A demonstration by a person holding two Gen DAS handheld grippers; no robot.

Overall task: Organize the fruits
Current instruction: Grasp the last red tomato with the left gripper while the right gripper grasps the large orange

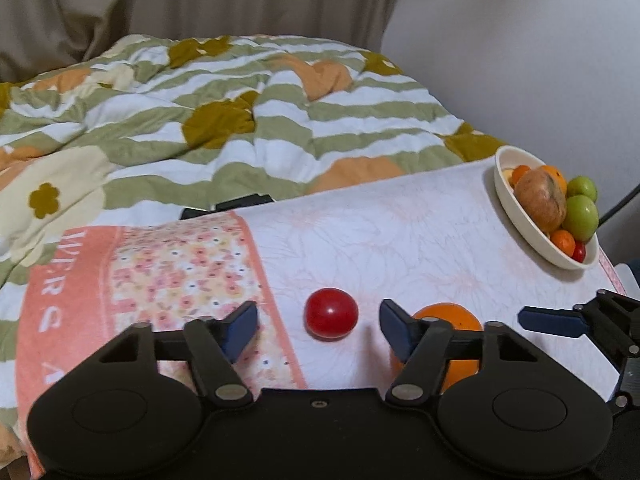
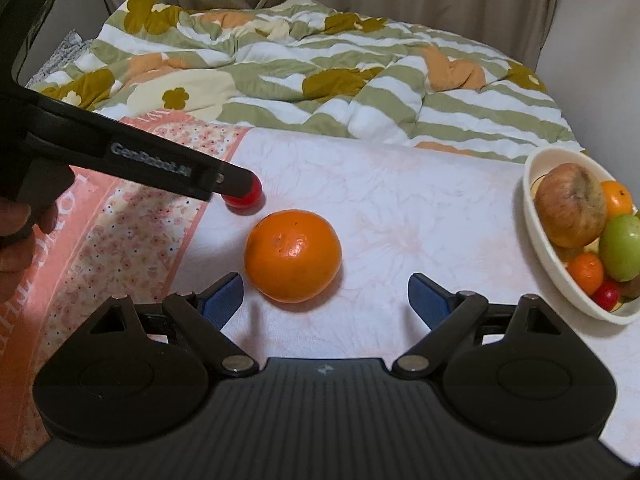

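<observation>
My left tool (image 1: 318, 326) is spread wide around the tomato (image 1: 331, 313), not touching; my right tool (image 2: 324, 298) gapes just short of the orange (image 2: 293, 256). Both fruits are round and glossy, so I judge an off-centre squeeze could roll them. They sit on the counter (image 2: 400, 184), well left of the bowl (image 2: 538, 216).
</observation>
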